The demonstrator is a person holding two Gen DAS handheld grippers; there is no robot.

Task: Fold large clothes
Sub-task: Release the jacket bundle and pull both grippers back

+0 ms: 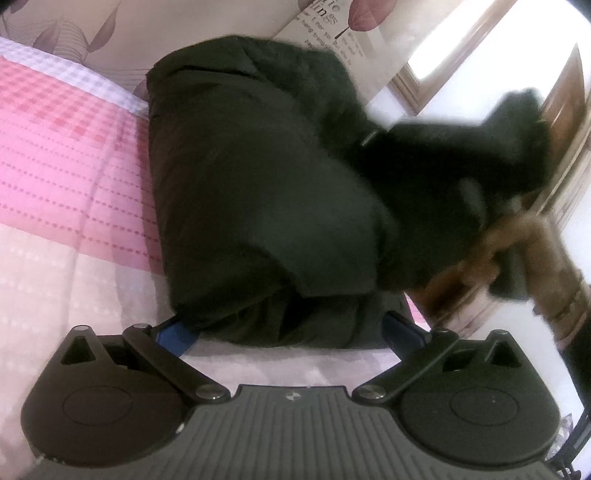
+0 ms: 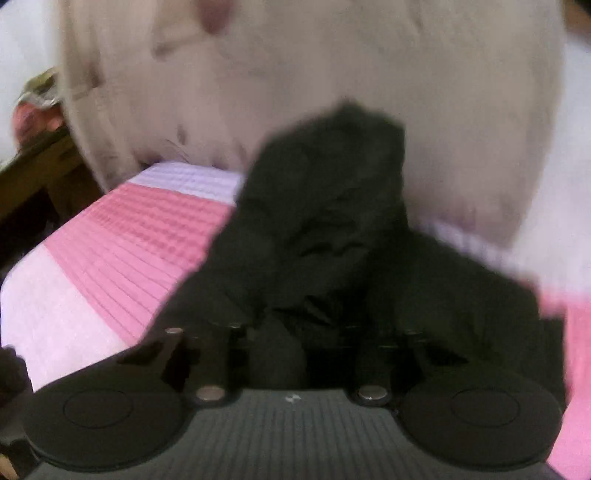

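Note:
A large dark padded coat [image 1: 258,192] lies folded into a thick bundle on the pink and white bed cover [image 1: 66,177]. My left gripper [image 1: 288,328] is open, its blue-tipped fingers [image 1: 173,334] on either side of the bundle's near edge. In the left wrist view my right gripper [image 1: 509,273], blurred, holds a raised part of the coat at the right, beside brown fur trim [image 1: 491,243]. In the blurred right wrist view the coat [image 2: 332,236] rises in front of my right gripper [image 2: 295,350], whose jaws stand close together with dark fabric between them.
A pale headboard with leaf print [image 1: 110,33] stands behind the bed. A wooden door [image 1: 569,122] is at the right. A wooden bedside piece [image 2: 40,166] stands at the left in the right wrist view.

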